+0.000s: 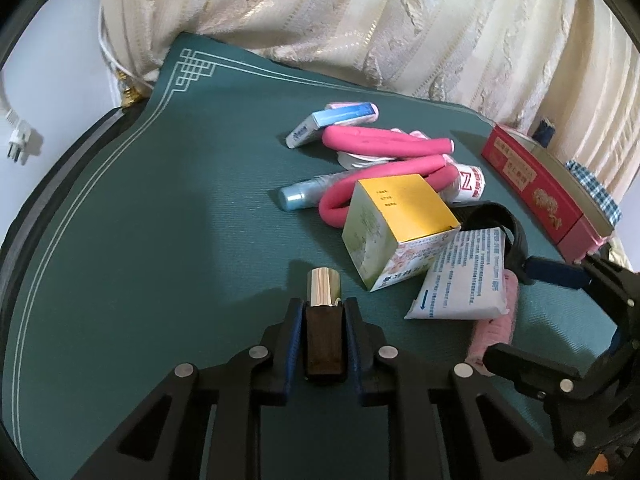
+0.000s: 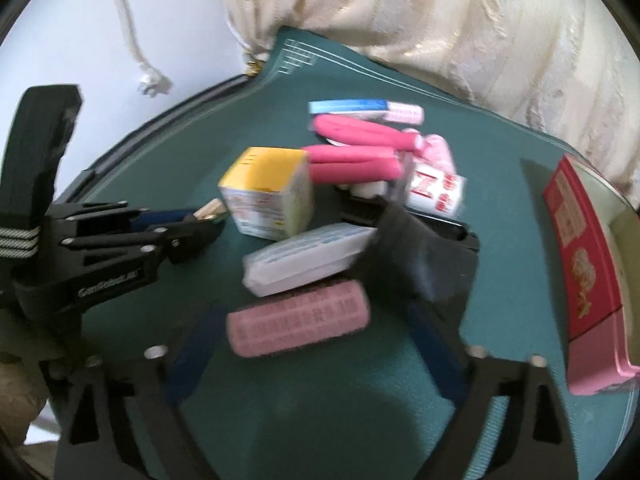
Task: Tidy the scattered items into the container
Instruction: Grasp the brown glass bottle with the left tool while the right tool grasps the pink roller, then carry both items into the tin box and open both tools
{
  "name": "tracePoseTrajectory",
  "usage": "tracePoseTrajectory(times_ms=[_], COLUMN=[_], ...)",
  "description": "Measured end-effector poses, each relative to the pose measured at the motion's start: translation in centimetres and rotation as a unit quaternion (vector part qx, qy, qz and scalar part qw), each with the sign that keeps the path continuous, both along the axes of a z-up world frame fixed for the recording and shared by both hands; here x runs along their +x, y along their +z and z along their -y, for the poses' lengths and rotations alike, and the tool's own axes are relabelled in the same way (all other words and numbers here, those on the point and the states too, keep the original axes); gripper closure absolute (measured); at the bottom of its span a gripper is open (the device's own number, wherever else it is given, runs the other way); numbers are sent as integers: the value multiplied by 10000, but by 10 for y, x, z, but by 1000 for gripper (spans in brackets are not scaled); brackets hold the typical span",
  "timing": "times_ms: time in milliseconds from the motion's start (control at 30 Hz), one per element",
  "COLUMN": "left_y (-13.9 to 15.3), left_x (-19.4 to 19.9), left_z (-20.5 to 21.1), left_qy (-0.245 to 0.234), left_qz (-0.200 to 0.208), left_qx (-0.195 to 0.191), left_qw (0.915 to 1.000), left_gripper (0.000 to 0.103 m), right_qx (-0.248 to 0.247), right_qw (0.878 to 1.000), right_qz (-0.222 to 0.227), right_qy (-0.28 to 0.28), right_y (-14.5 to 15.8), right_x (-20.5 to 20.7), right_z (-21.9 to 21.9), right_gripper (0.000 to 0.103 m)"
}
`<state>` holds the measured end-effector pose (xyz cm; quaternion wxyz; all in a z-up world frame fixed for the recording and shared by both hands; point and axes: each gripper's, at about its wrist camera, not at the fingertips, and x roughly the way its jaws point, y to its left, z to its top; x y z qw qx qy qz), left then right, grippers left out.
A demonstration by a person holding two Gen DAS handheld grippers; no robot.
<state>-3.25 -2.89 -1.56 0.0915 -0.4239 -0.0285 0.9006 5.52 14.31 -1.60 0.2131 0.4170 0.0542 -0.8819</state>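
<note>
My left gripper [image 1: 323, 312] is shut on a dark bottle with a gold cap [image 1: 323, 308], low over the green mat [image 1: 160, 220]; it also shows in the right wrist view [image 2: 208, 216]. My right gripper [image 2: 308, 320] is open, its fingers on either side of a pink hair roller [image 2: 298, 320]. A pile lies ahead: a yellow-topped box [image 1: 396, 228], a white packet [image 1: 460, 280], pink foam rollers [image 1: 384, 144], a blue spray bottle [image 1: 304, 194], a blue-white box [image 1: 332, 120]. The red container box [image 1: 540, 196] stands at the right.
A black comb [image 2: 432, 232] lies by the packet. Cream curtains [image 1: 360, 20] hang behind the table. A white plug and cord [image 1: 18, 136] hang at the left wall. The mat's left half holds no objects.
</note>
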Motion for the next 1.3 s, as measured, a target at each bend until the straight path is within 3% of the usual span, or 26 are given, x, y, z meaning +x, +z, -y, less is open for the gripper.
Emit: tracePoseTrajectory(times_ms=[367, 733, 933, 1133, 1300], left_y=[17, 43, 57, 71, 80], left_x=[19, 26, 25, 22, 14], left_z=[1, -32, -54, -90, -124], left_qy=[59, -291, -471, -796, -1111], left_qz=[-174, -462, -612, -774, -821], left_qx=[50, 40, 0, 17, 135], left_qw=[9998, 9985, 9970, 9938, 9903], left_gripper=[82, 82, 82, 82, 82], right_qx=[-463, -822, -977, -1062, -1175], right_qw=[9986, 9937, 9875, 9702, 9520], right_qz=[-29, -248, -605, -1124, -1275], right_qy=[-249, -720, -1083, -1866, -2521], right_y=[4, 24, 44, 70, 77], right_x=[12, 21, 32, 47, 54], right_z=[-23, -58, -88, -142, -192], right_gripper=[28, 28, 28, 28, 28])
